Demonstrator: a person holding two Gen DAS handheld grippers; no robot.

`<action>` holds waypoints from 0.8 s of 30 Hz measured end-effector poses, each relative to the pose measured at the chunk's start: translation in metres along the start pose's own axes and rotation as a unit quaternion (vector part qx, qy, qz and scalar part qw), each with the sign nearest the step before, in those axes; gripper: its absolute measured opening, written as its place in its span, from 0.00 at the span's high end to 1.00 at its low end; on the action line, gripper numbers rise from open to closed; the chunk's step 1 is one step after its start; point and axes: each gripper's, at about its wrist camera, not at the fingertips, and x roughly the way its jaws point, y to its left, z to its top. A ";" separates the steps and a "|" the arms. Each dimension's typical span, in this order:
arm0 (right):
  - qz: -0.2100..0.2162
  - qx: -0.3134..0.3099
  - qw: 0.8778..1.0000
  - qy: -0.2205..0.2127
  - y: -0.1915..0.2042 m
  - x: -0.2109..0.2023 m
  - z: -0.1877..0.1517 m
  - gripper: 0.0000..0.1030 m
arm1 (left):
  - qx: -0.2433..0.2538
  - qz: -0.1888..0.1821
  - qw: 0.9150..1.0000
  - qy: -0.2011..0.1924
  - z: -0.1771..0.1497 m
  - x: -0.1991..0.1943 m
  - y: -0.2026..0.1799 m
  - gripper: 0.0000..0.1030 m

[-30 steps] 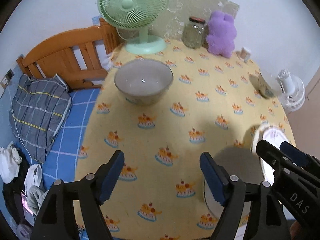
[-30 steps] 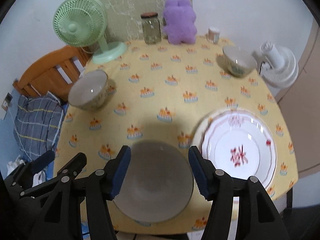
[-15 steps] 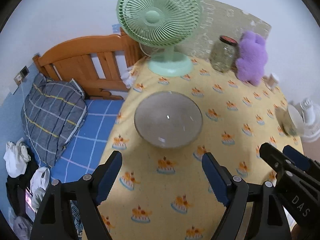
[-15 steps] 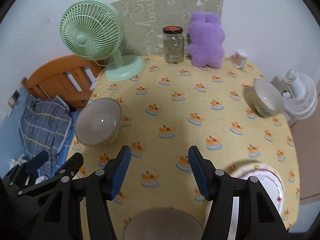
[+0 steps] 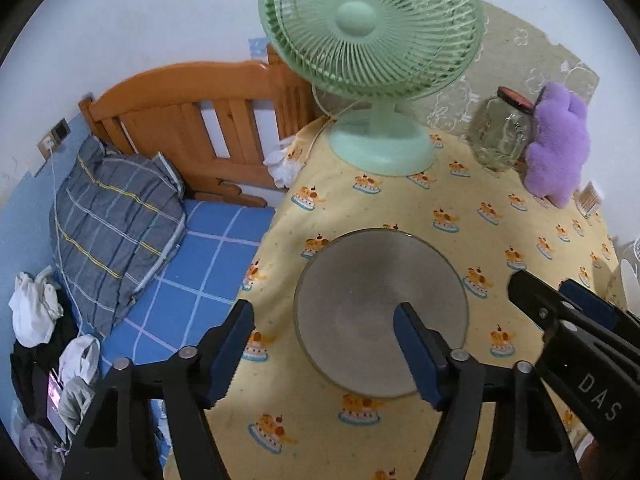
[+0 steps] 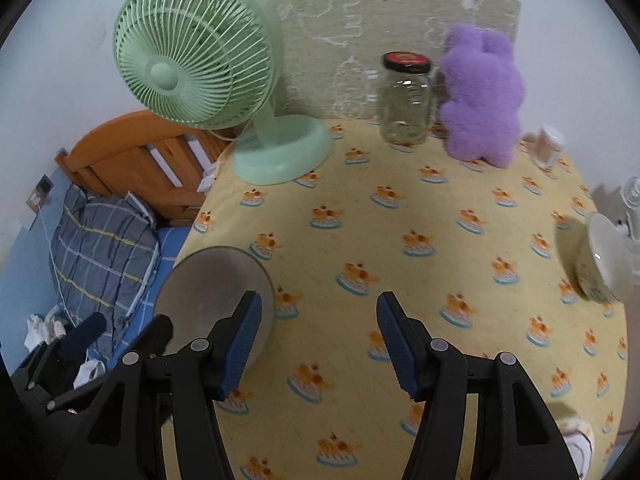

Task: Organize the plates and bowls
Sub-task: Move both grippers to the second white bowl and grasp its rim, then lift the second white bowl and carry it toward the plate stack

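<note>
Fingers [image 5: 416, 356] of the left gripper [image 5: 324, 344] are spread over a grey bowl [image 5: 380, 312] near the bench [image 5: 460, 208] edge; right gripper [image 6: 318, 338] fingers spread, empty, above bare cloth.

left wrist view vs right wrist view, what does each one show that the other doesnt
Only the left wrist view shows the grey bowl whole from above, with the open left gripper over its near-left rim, one of the fingers above the inside.

Only the right wrist view shows the second bowl near the table's right edge, a plate's edge at bottom right, and bare tablecloth between the open right gripper.

Both share the green fan, glass jar, purple plush, and pillow.
</note>
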 end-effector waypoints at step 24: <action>0.002 -0.030 0.998 0.063 0.040 0.090 0.010 0.73 | 0.023 0.010 0.998 0.057 0.011 0.077 -0.001 0.73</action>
